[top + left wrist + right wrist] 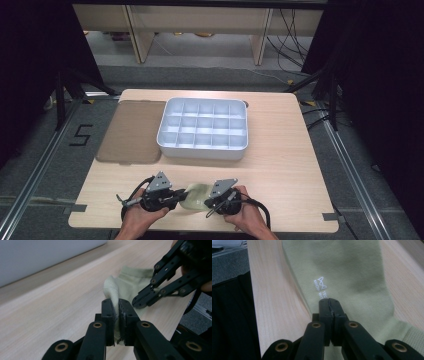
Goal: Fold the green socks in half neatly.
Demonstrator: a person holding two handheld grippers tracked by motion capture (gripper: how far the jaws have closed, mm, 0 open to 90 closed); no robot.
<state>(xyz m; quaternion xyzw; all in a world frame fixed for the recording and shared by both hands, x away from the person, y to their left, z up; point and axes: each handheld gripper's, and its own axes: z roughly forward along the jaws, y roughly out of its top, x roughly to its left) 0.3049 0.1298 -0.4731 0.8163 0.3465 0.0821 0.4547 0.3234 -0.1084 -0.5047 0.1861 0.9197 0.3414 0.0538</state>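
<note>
I take the pale green sock (196,196) as my landmark; it lies flat on the wooden table (280,165), close to the near edge, between my two hands.

At the sock's left end sits my left gripper (117,305). Its jaws are pinched tight on a raised fold of the knit, which stands up between the pads while the rest of the fabric spreads away toward my other hand. In the high view this gripper (176,198) comes at the sock from the left.

Right of that, the sock's body runs roughly left to right along the table edge, so its long axis lies across me, from one gripper to the other. The small white logo (321,287) sits on the flat part just ahead of my right fingertips.

At the sock's right end is my right gripper (329,302), seen in the high view (209,204) pointing in from the right. Its jaws are fully together, tips resting on the fabric just short of the logo; I cannot tell whether any cloth is pinched between them.

Beyond the sock, well apart from it, stands the white compartment tray (165,131), with a brown mat (131,131) to its left.

Both hands are equally near, at opposite ends; I judge the coming move turns on that axis between them.
</note>
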